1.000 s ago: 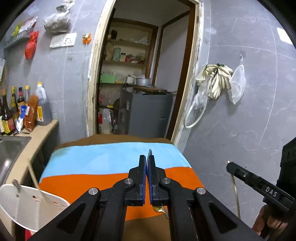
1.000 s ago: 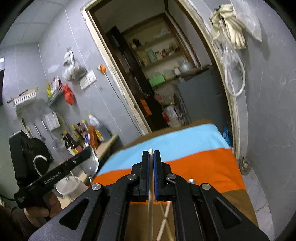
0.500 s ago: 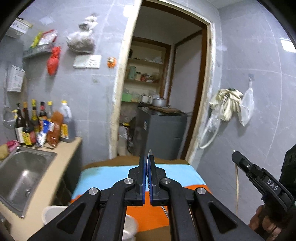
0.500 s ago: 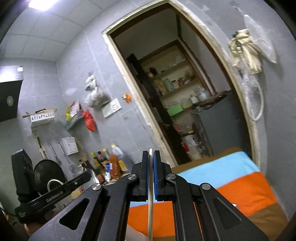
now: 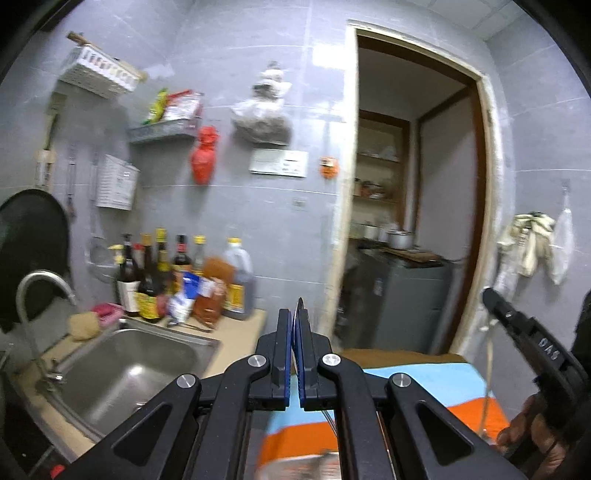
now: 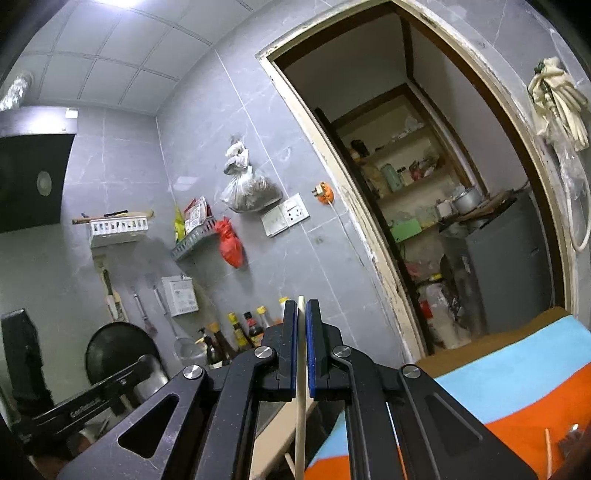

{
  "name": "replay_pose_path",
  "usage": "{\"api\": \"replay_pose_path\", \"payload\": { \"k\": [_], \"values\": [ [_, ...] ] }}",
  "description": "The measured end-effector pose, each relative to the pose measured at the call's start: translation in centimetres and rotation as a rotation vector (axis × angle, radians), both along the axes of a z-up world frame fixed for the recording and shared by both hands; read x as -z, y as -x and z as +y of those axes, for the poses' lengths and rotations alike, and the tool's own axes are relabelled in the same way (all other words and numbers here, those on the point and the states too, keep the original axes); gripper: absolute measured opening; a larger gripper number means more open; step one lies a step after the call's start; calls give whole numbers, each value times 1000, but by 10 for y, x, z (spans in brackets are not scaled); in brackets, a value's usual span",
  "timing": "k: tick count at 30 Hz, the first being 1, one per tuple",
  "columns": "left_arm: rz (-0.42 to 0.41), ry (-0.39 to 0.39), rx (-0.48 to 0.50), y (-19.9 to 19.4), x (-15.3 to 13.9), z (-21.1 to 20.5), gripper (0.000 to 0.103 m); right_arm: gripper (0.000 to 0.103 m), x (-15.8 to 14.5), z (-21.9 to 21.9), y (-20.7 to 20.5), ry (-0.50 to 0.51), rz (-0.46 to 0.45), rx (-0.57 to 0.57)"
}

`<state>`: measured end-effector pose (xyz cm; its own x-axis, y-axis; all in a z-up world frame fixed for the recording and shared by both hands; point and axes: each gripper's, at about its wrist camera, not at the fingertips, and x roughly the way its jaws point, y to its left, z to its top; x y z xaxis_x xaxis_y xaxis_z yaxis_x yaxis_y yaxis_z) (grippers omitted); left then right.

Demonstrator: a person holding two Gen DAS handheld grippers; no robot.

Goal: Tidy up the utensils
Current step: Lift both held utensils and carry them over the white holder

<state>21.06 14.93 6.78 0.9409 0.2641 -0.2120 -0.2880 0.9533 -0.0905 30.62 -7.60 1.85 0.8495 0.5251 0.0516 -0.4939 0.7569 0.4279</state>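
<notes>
Grey tiled walls [image 5: 229, 221] and a steel sink [image 5: 122, 373] fill my view. My right gripper [image 6: 301, 325] pinches a pale wooden chopstick [image 6: 300, 406]. My left gripper [image 5: 294, 332] is pressed on a thin dark utensil [image 5: 298, 306], raised near the striped cloth [image 5: 424, 380]. Both might slip out if I swing fast.

Bright ceiling light, heavy fisheye warp, smear in the left view

A white ceiling lamp [image 6: 122, 3] glares at the top of the right wrist view, washing the grey tiled wall [image 6: 207, 122] evenly; the storeroom past the doorway [image 6: 406, 184] sits dimmer. Both frames bow straight edges and darken to black at the corners (typical fisheye vignette). The left wrist view is softly motion-blurred, worst along the striped cloth [image 5: 295, 446].
</notes>
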Motion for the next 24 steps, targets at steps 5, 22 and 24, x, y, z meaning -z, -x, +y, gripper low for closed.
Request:
{"api": "replay_pose_path", "payload": {
  "k": [5,22,24],
  "values": [
    [10,-26,-78,-9,22,21,3,4,12,22,-3,18,-20,81],
    [44,-17,-111,-22,81,11,3,4,23,40,-6,126,-62,169],
    [42,-30,-112,-22,82,9,3,4,22,39,-5,135,-60,159]
  ]
}}
